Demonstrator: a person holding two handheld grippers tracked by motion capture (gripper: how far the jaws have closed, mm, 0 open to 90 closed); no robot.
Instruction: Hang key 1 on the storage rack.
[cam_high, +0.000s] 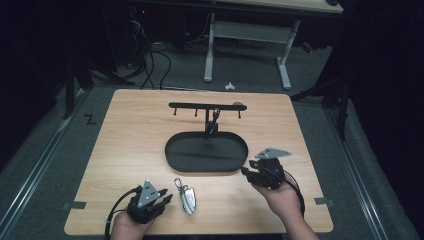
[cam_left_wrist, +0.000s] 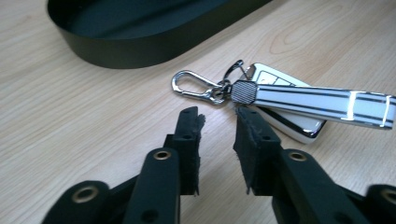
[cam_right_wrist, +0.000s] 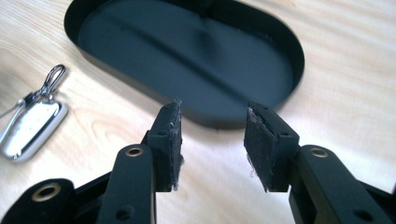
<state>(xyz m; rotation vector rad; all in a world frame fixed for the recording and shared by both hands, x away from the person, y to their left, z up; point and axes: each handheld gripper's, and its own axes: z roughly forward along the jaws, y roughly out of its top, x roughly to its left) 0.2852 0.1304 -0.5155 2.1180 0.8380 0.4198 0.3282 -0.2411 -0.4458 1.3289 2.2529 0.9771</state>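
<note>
Chrome car key fob with white striped strap and silver carabiner clip (cam_high: 186, 196) lies flat on the light wood-grain bench (cam_high: 130, 145), near its front edge, between the two hands. Behind it stands a black oval metal tray (cam_high: 172, 150) with a black hook rail (cam_high: 200, 106) rising from its far rim. Grey carpet, cables and a white-legged desk (cam_high: 210, 55) occupy the dim room beyond.

Left hand-held gripper (cam_left_wrist: 219, 123) sits low just left of the fob; its jaws stand narrowly apart with nothing between them, the tips just short of the strap's end and the clip.

Right hand-held gripper (cam_right_wrist: 212, 135) hovers at the tray's right front rim, jaws moderately parted, released, gripping nothing.
</note>
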